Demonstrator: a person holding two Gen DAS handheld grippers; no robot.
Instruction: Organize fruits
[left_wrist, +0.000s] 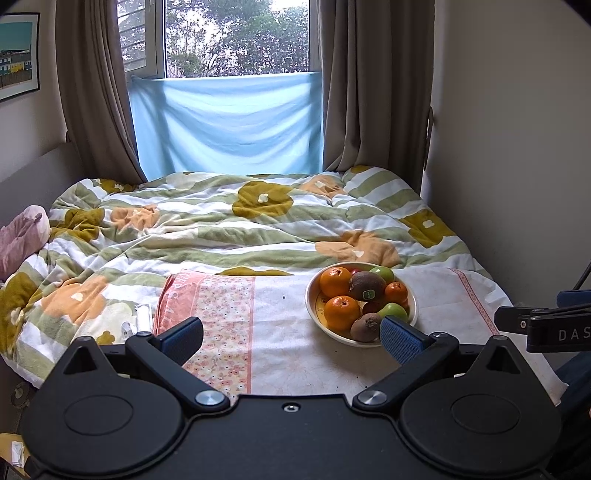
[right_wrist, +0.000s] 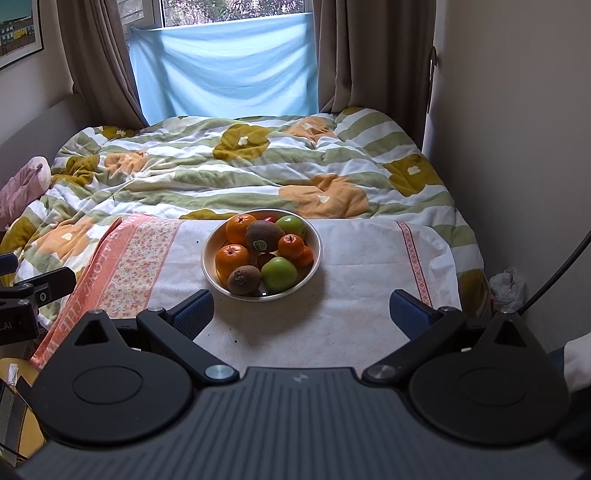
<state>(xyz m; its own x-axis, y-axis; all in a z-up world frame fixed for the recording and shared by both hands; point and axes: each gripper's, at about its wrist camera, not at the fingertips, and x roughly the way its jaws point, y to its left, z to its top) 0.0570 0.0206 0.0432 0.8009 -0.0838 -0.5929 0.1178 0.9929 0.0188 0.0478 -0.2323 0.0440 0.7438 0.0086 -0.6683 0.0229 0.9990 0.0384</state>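
Left wrist view: our left gripper (left_wrist: 291, 334) hangs low in the frame w/ its blue ribbed pads spread wide, released, nothing between them. The round pale shallow bowl (left_wrist: 311, 295) sits right of centre on the white cloth with pink floral border (left_wrist: 225, 306), which lies over the green-striped flowered quilt (left_wrist: 207, 218). All the fruit we see is piled in that bowl: big oranges (left_wrist: 335, 281), brown fuzzy kiwi with a green sticker (left_wrist: 366, 285), green apples (left_wrist: 396, 311), a 2nd kiwi (left_wrist: 365, 326) at the near rim. The right pad overlaps the bowl's near edge in the picture; touching or not, we can't tell.

Right wrist view: our right gripper (right_wrist: 301, 310) is also let go, fingers wide apart, empty, w/ the bowl (right_wrist: 317, 236) just past its left pad, centre frame. Same pile here: oranges (right_wrist: 232, 258), stickered kiwi (right_wrist: 264, 232), green apple (right_wrist: 279, 272), small tangerines (right_wrist: 291, 245). No fruit shows loose on the cloth (right_wrist: 354, 258).

We judge this fits 2 stages: fruit gathered & job done, or a mixed heap waiting to be sorted by kind. Whichever: keep the bowl steady, since bedding underneath is soft & it may tip; approach top fruit from above, not sideways; grip round fruit across the middle, gently, esp. the soft kiwis
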